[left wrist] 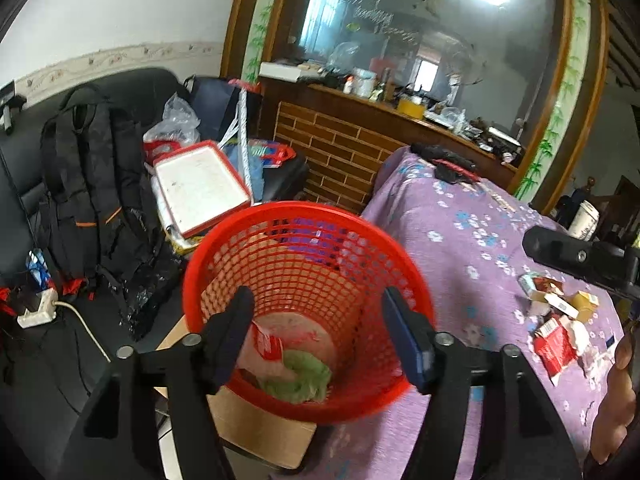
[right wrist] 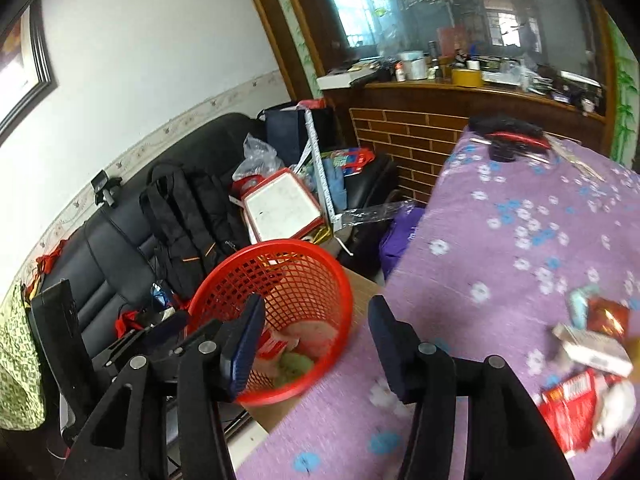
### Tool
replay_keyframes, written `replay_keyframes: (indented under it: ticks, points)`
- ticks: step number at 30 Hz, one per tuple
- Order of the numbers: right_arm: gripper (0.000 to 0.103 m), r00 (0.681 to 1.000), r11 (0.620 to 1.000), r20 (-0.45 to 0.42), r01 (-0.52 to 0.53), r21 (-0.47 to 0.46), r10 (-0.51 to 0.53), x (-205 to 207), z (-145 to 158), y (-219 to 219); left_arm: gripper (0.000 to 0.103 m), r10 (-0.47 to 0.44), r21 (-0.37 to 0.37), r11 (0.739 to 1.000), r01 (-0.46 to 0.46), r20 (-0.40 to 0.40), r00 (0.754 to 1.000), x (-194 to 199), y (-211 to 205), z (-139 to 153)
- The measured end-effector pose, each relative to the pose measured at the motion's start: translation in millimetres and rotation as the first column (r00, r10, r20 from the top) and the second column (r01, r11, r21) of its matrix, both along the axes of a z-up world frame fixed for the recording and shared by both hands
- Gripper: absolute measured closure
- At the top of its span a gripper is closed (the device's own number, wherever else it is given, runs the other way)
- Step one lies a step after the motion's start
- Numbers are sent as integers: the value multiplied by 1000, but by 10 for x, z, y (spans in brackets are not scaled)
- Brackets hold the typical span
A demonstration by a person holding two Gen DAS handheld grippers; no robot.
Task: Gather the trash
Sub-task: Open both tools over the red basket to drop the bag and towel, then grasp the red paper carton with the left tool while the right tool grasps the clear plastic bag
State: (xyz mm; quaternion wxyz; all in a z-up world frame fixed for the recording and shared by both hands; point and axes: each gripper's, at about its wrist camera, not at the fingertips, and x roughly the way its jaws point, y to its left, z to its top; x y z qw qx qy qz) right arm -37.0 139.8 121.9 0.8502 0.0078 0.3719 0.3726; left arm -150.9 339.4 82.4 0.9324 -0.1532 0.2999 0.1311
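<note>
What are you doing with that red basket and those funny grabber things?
A person is picking up trash with a two-finger gripper in each hand. Both the left gripper and the right gripper are open with nothing between their fingers. The red basket sits beside the purple flowered tablecloth and already has a red-and-white wrapper and something crumpled and green inside. A pile of small boxes and wrappers is still on the cloth, waiting to be collected.

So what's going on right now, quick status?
Both grippers, left and right, open, empty. Red basket holds some trash. Wrapper pile waits on purple cloth. Nothing blocking.
</note>
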Motion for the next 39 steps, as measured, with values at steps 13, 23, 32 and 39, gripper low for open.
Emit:
replay_keyframes:
  ticks: [13,23,32,39]
  points:
    - [37,978,978,-12,206,6,-206,-431,-229,-1476,28,-213,50,976,213,-1,977,38,-1219,11]
    - [37,908,905,-55,419,71,-416,-518,-317,-2736,28,-353,29,934,356,-77,933,232,-1970,-91]
    - [37,826,816,-122,563,133,-550,-522,-383,-3507,28,-448,-32,893,449,-167,878,571,-2565,-222]
    - [37,809,798,-128,587,136,-574,-535,-477,-3711,27,-516,163,818,552,-219,828,705,-3354,-275]
